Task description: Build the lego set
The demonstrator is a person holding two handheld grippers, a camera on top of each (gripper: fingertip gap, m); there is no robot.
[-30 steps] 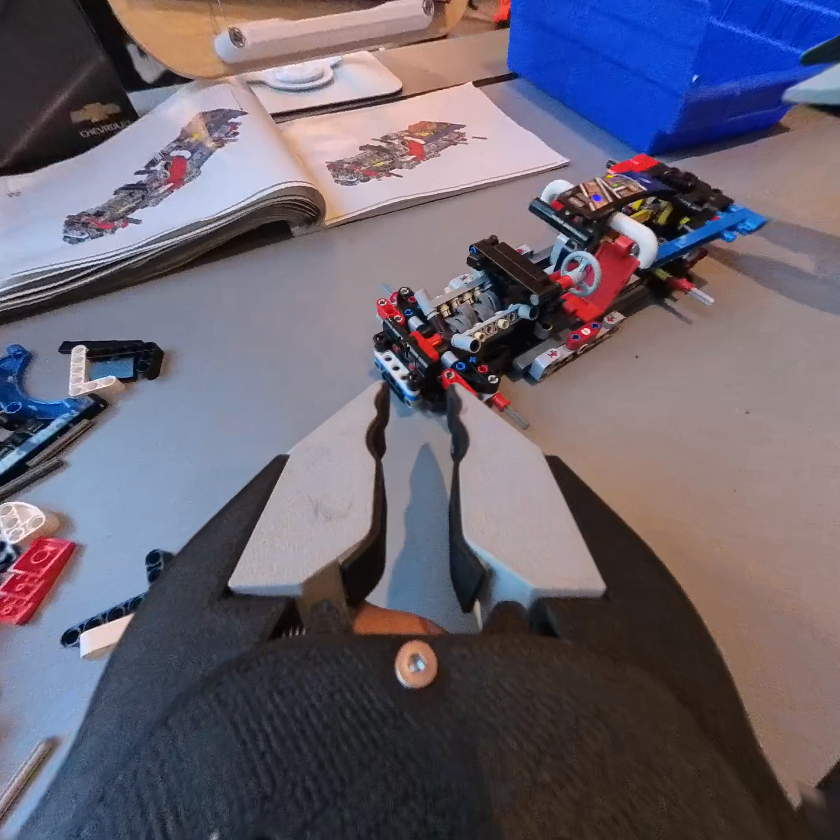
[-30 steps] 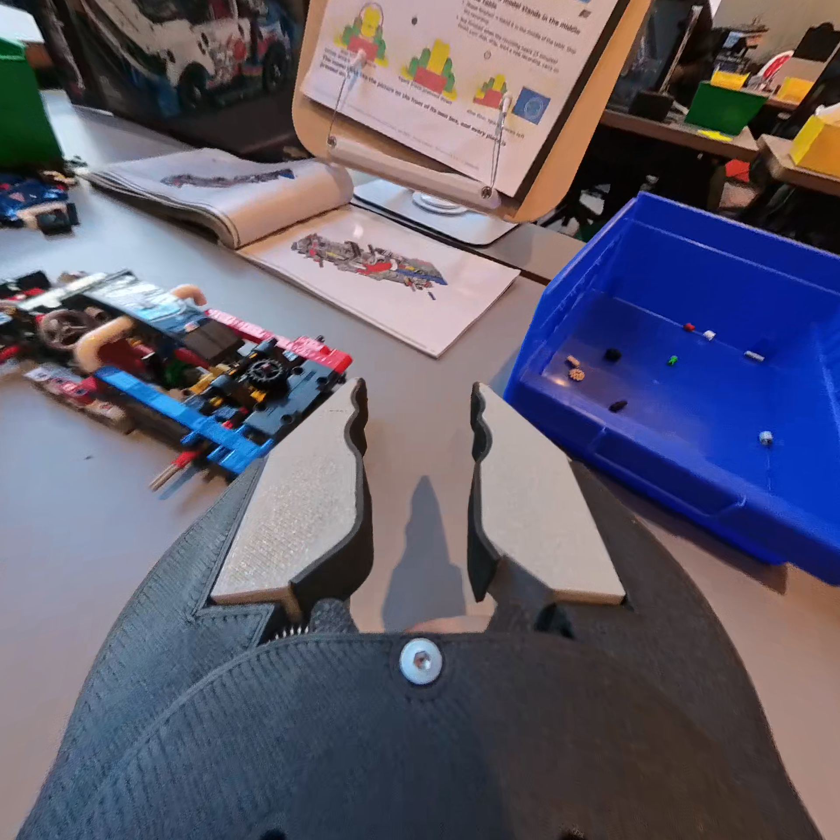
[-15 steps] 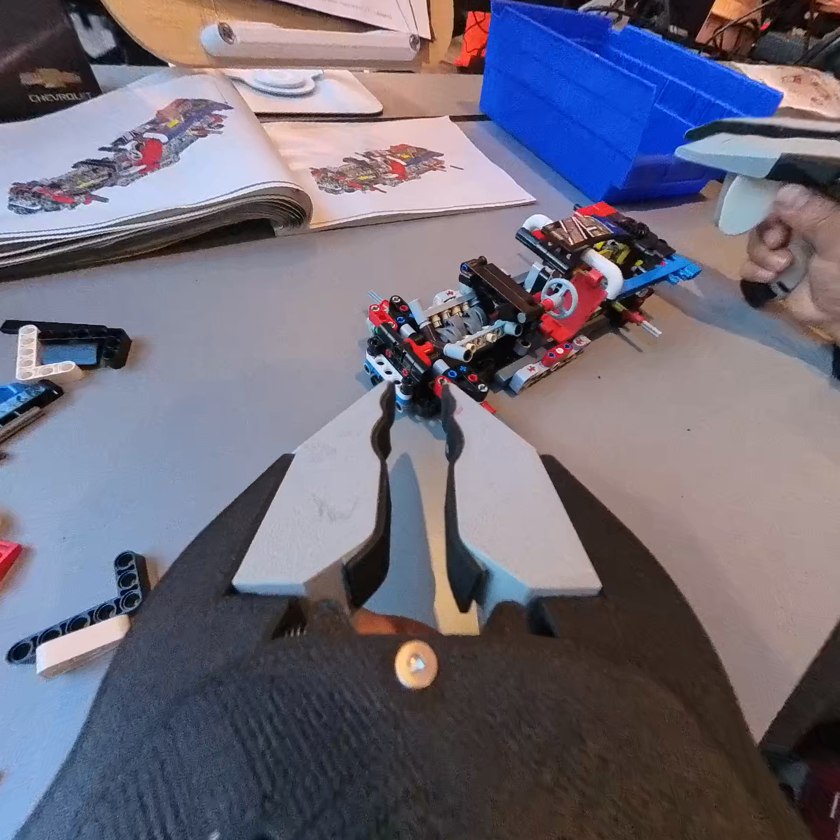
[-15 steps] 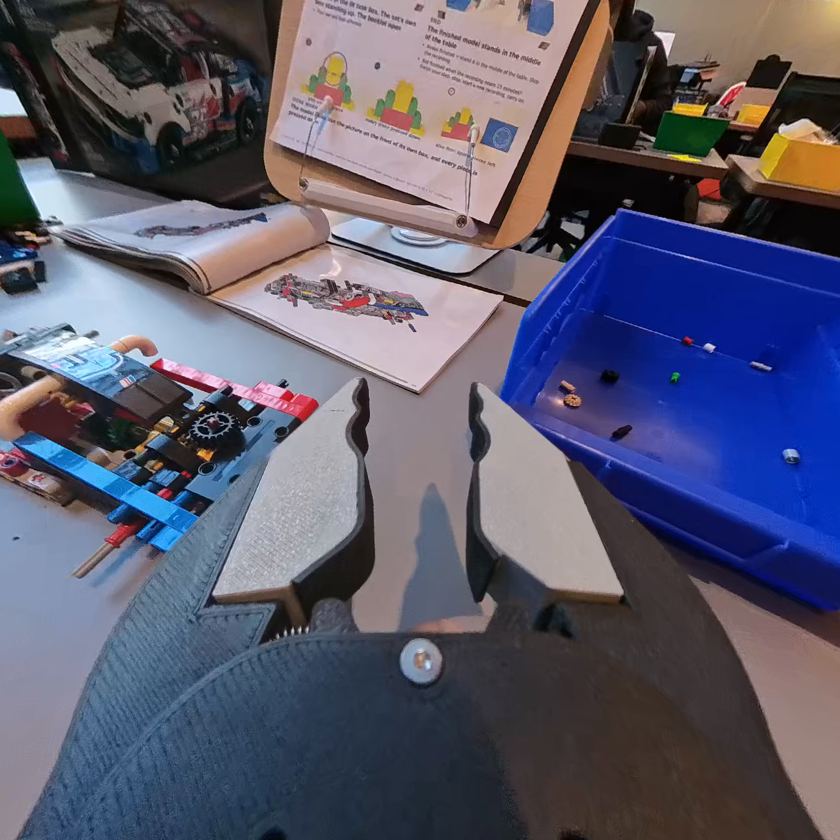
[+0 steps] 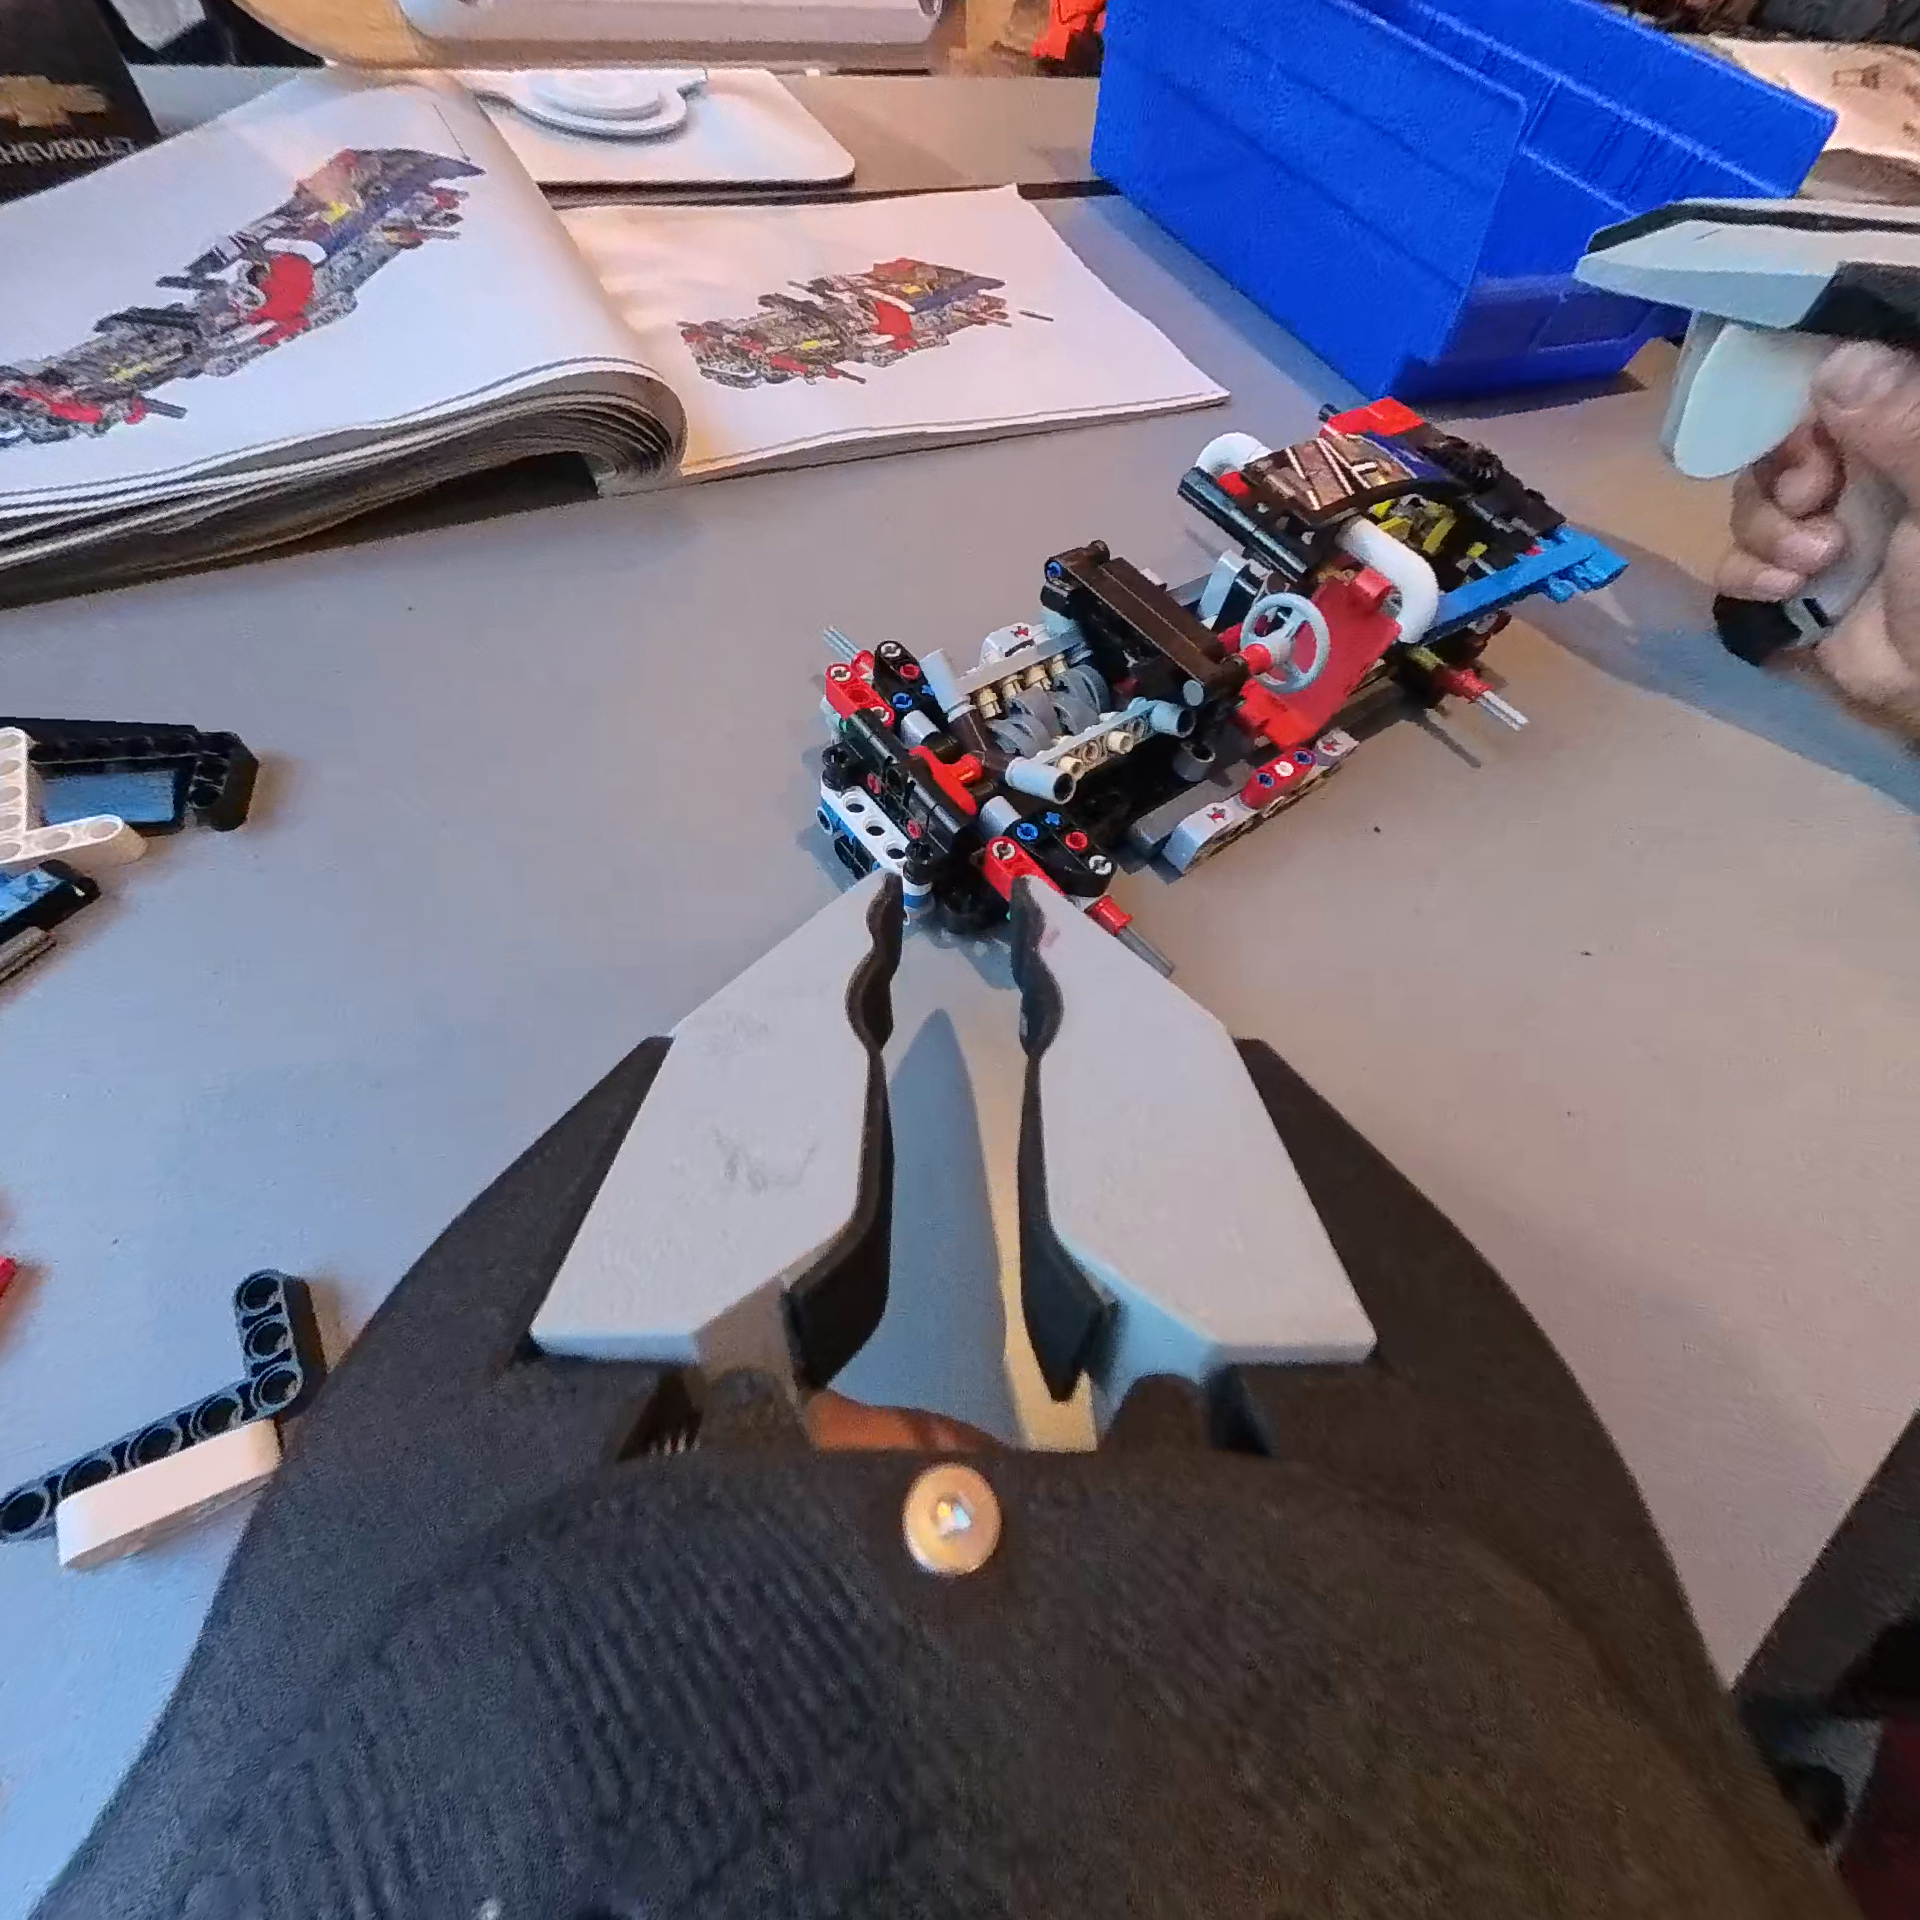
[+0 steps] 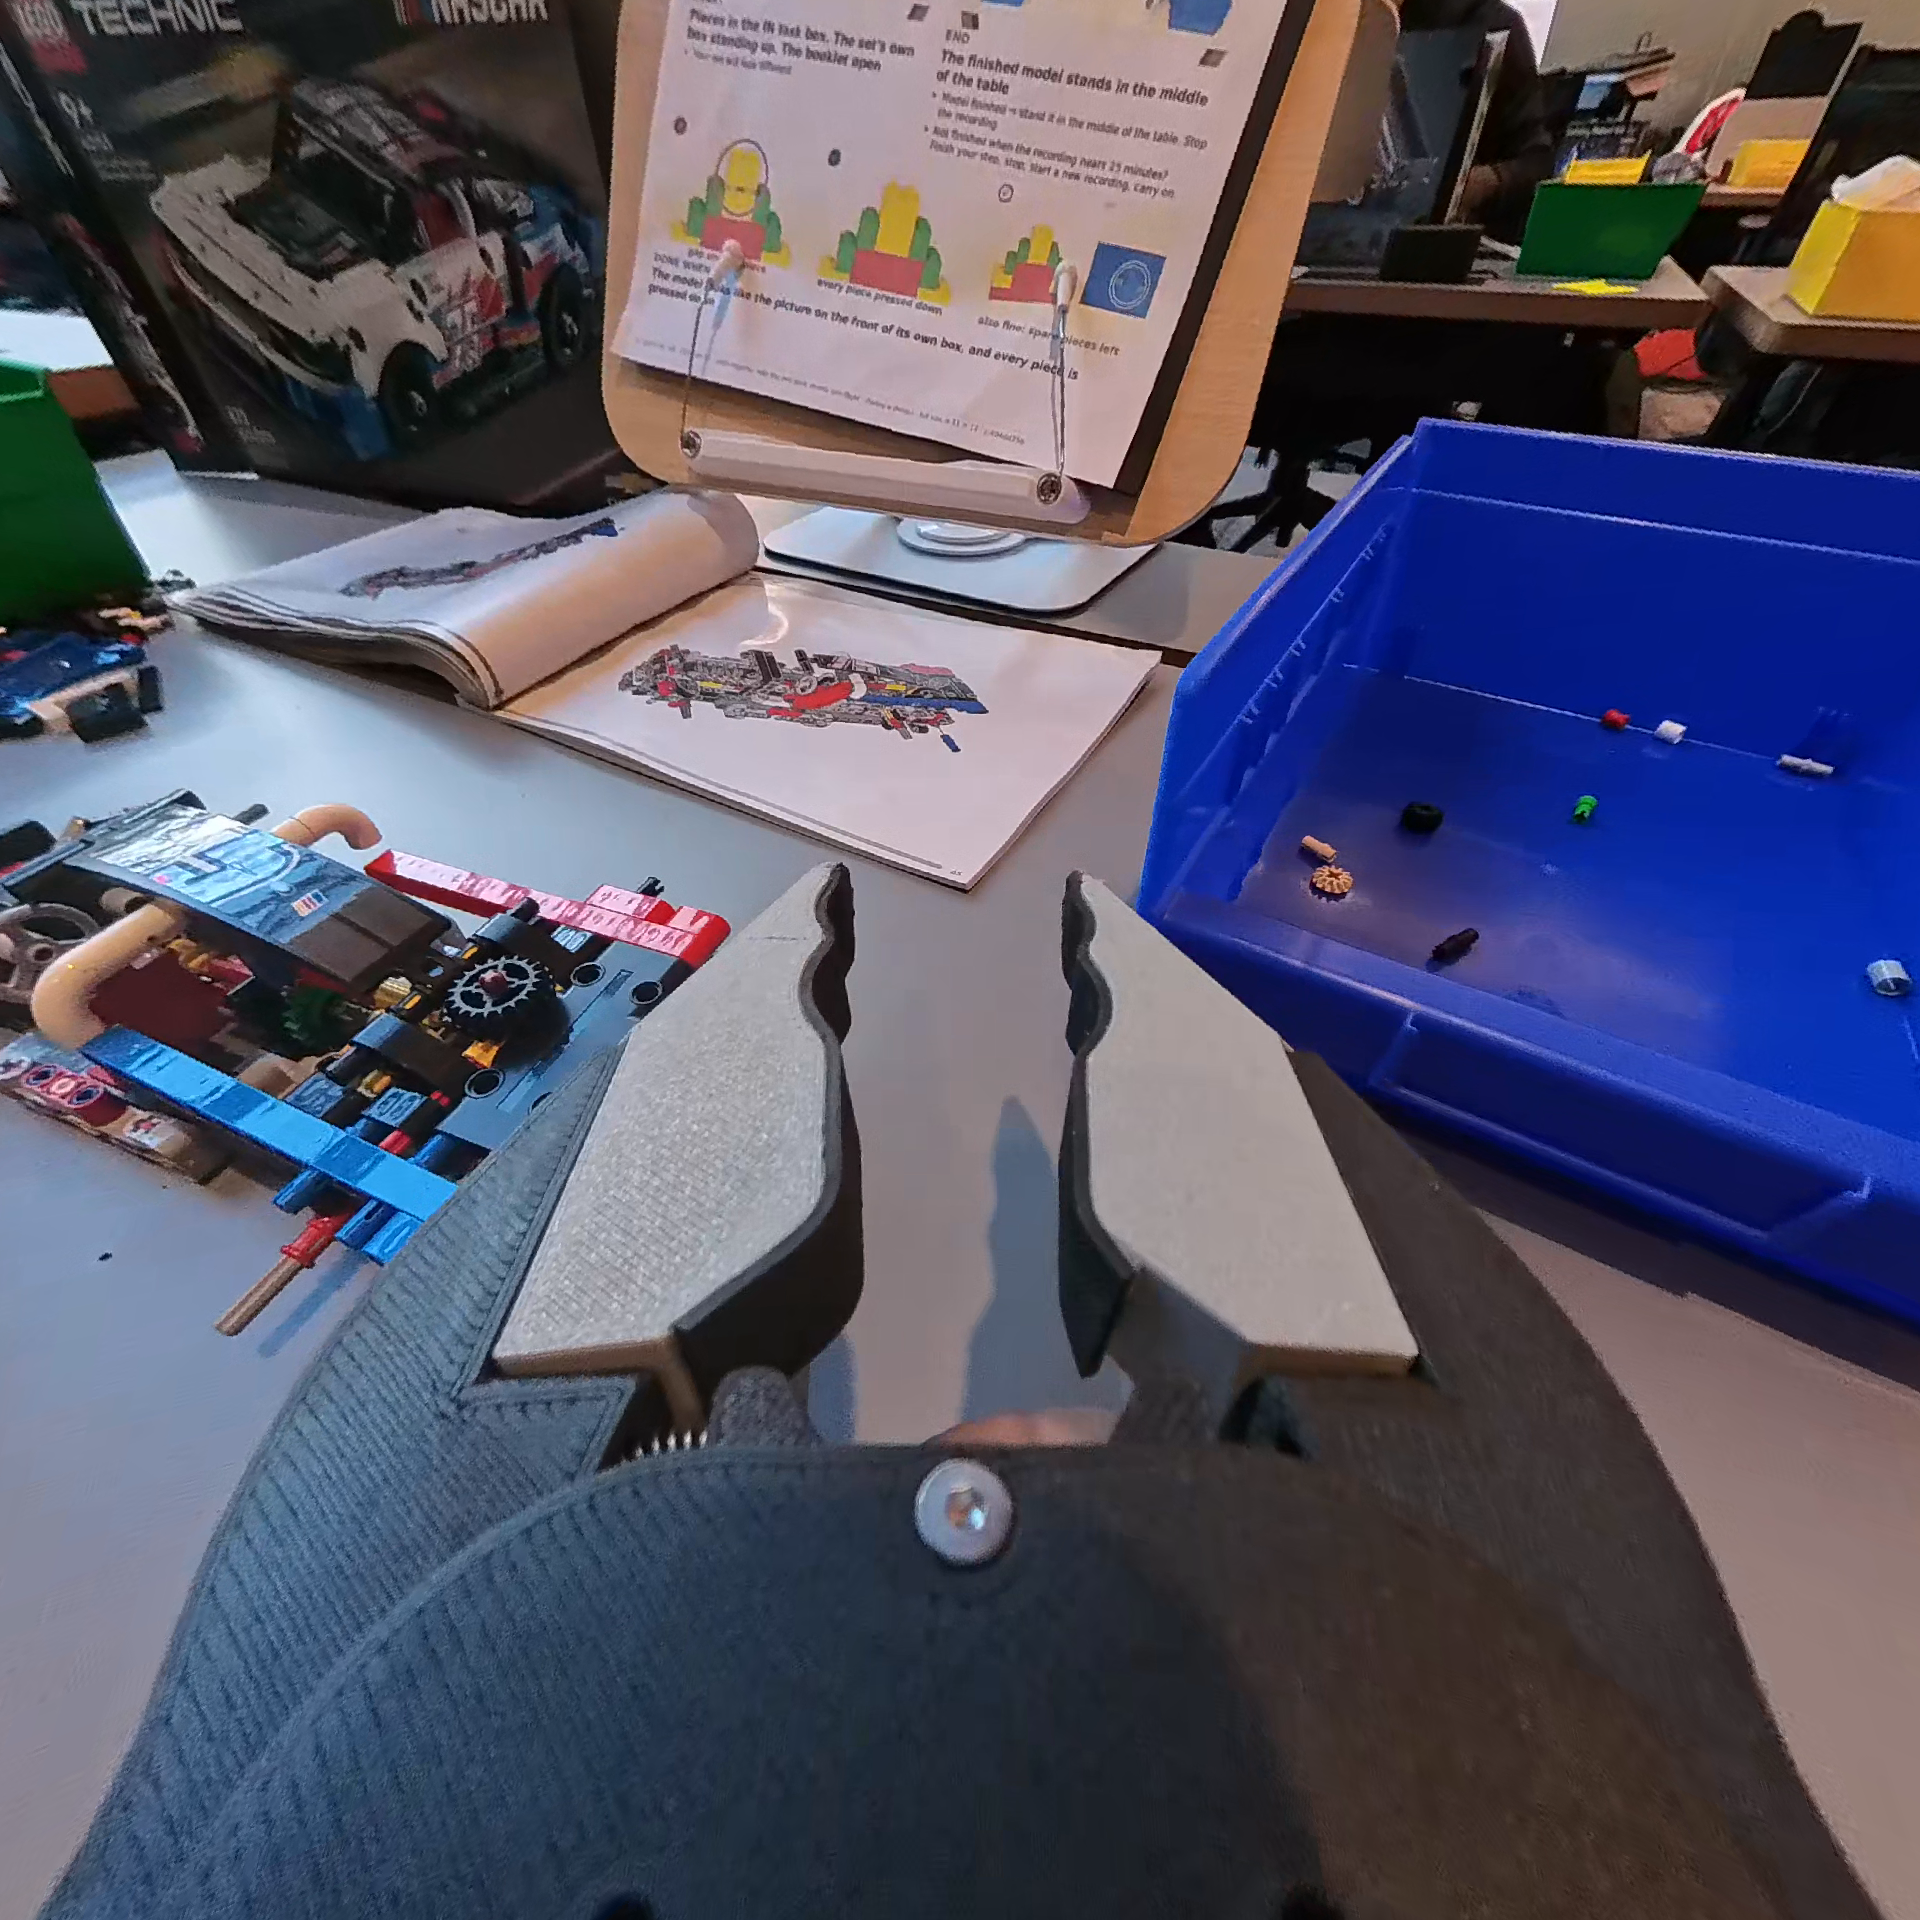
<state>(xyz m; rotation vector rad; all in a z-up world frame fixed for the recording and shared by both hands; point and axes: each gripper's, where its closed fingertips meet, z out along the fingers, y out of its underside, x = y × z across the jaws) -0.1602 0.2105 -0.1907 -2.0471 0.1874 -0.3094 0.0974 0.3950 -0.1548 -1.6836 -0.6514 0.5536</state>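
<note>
Several small pieces (image 6: 1421,817) inside blue bin (image 6: 1558,1122)

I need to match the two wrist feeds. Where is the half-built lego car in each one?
Left wrist view: the car sits centre-right on the table, just beyond the left gripper.
Right wrist view: the car lies at the left edge, left of the right gripper.
Shared landmark: the open booklet behind the car.

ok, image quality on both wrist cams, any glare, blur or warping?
Left wrist view: table sharp, other hand at the right edge slightly blurred, fisheye bends the booklet. Right wrist view: warm cast, glare on the blue bin floor, background desks soft.
</note>
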